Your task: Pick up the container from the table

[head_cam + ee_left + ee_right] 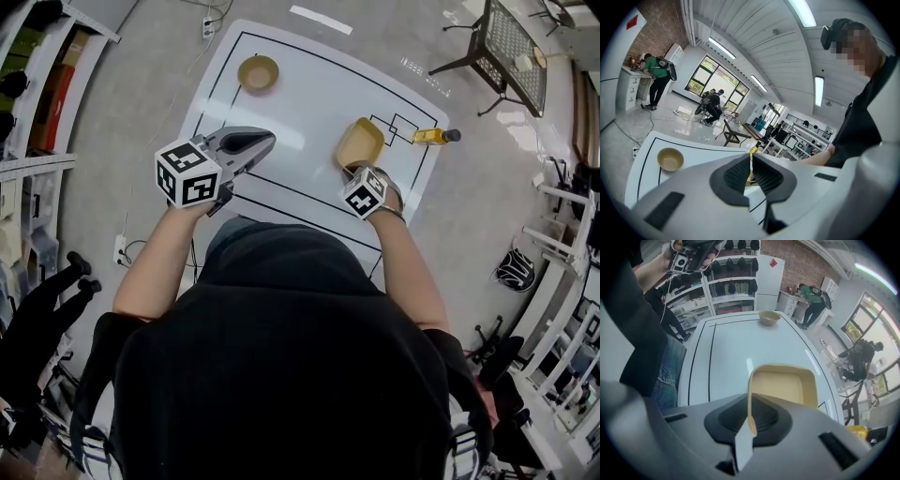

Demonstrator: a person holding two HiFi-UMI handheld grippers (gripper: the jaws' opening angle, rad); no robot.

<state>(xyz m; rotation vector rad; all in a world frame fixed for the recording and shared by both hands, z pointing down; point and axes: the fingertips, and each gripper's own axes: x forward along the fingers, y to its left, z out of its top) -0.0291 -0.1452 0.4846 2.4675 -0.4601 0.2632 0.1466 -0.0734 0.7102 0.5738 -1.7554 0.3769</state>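
The right tongs (357, 172) (751, 414) are clamped on the near rim of the tan, shallow, rectangular plastic container (362, 142) (785, 384). In the right gripper view the thin wall runs edge-on btwn the two dark pads, which press it from both sides. The pads hide most of that gripped stretch. The rest of the container sticks out beyond them, open side up, over the white worktop w/ black lines (309, 103) (693, 154) (726, 348), toward its right side. Can't tell whether the base rests on the worktop or hangs clear of it. In the head view the tips of the right tongs are covered by the tool's own body and the hand, so the grip doesn't show there.

The left tongs (266, 141) (750, 169) are closed w/ nothing held. The pads meet, w/ only a hairline slit btwn them. They hang over the worktop's left part, well apart from the container. In the left gripper view a sliver of yellow shows at the top of the slit, too small to name.

A round tan bowl (258, 73) (670, 159) (769, 317) sits near the worktop's far left corner. A yellow bottle w/ dark cap (436, 137) (857, 430) lies on its side at the right edge, near the container but not touching it. In the right gripper view only a corner of it shows, cut off by the tongs' body.

In the head view the person's black top (281, 356) hides the near edge of the worktop.
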